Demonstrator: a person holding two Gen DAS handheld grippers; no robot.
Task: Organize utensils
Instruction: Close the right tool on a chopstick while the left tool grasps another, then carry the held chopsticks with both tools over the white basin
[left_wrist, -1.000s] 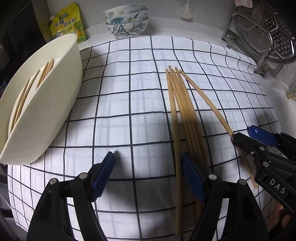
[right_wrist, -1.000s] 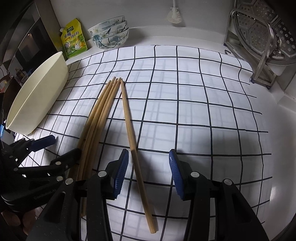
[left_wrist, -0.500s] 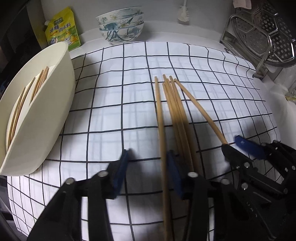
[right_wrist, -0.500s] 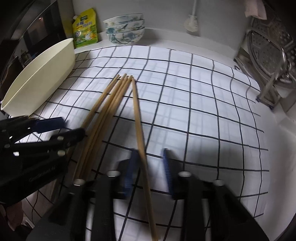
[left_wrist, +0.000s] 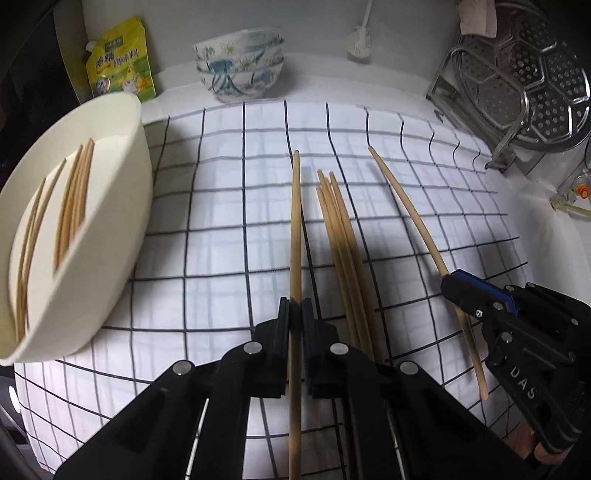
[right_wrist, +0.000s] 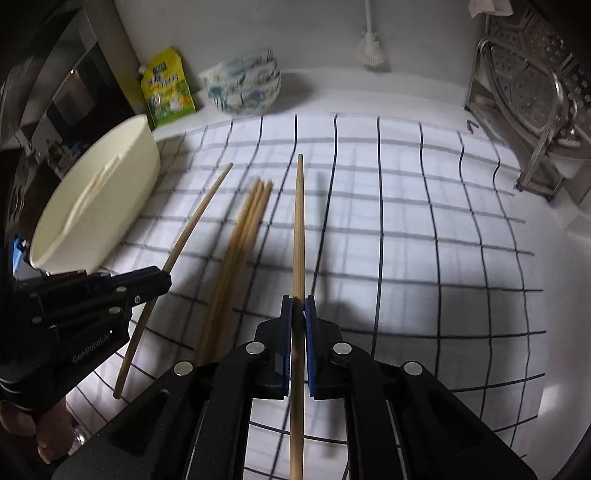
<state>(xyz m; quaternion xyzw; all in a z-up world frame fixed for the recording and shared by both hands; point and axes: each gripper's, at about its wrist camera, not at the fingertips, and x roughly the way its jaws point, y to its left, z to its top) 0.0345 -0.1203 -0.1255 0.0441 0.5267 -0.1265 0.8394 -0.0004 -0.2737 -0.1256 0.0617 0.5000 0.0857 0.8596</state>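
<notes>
1. Left wrist view: my left gripper (left_wrist: 295, 314) pinches one long wooden chopstick (left_wrist: 295, 229); my right gripper (left_wrist: 452, 282) pinches another wooden chopstick (left_wrist: 406, 206).
2. I count about four loose wooden chopsticks (left_wrist: 340, 236) bundled on the cloth between those two; several more lie in the cream oval plastic tray (left_wrist: 122, 236), blurred.
3. Surface: a white black-checked cloth (left_wrist: 221, 206) on a white counter, with stacked floral bowls (left_wrist: 240, 74), one yellow-green pouch (left_wrist: 118, 62) and a metal rack (left_wrist: 517, 74) behind.

Home kitchen counter: stacked bowls (left_wrist: 239, 72), steamer rack (left_wrist: 517, 77).
</notes>
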